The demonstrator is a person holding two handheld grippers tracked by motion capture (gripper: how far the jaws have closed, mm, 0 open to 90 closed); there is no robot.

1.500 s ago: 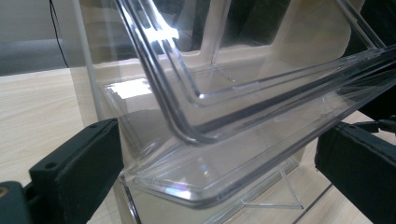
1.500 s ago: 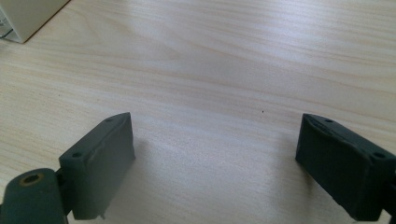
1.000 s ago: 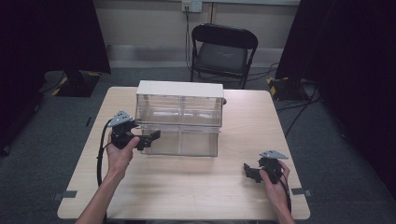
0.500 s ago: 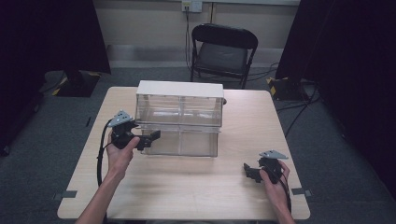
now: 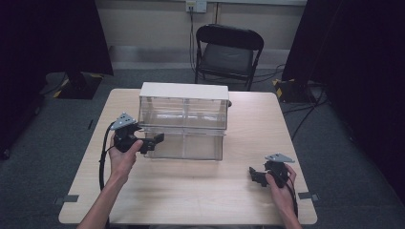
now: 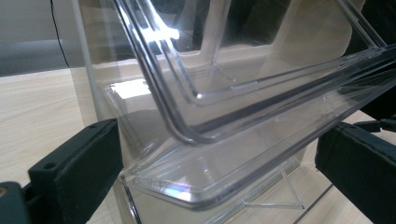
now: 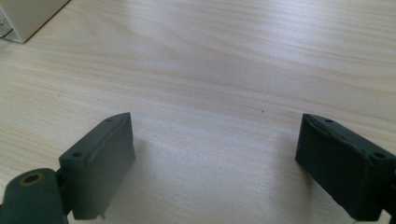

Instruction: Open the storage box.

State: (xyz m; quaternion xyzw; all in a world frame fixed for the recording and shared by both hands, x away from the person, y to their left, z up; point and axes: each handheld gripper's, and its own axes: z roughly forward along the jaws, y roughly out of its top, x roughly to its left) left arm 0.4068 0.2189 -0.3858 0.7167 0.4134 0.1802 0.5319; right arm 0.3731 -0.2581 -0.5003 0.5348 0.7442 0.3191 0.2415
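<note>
— Clear plastic, that drawer unit (image 5: 184,121): from the high view it sits at the counter's (image 5: 191,200) centre toward 12 o'clock, white top, lower drawer (image 5: 186,144) standing slightly proud of the front.

— And the left hand-held gripper (image 5: 152,142)?

— At the drawer's 9 o'clock corner. In its own view, jaws apart, the drawer's rim (image 6: 187,135) between them, not clamped.

— How will it handle?

— Probably light, stiff, slick and easily cracked; I'd grip the thick front lip, squarely.

— The right hand-held gripper (image 5: 255,175)?

— Down at 5 o'clock, well apart from the unit. Its view shows its jaws spread over bare wood (image 7: 210,70).
</note>
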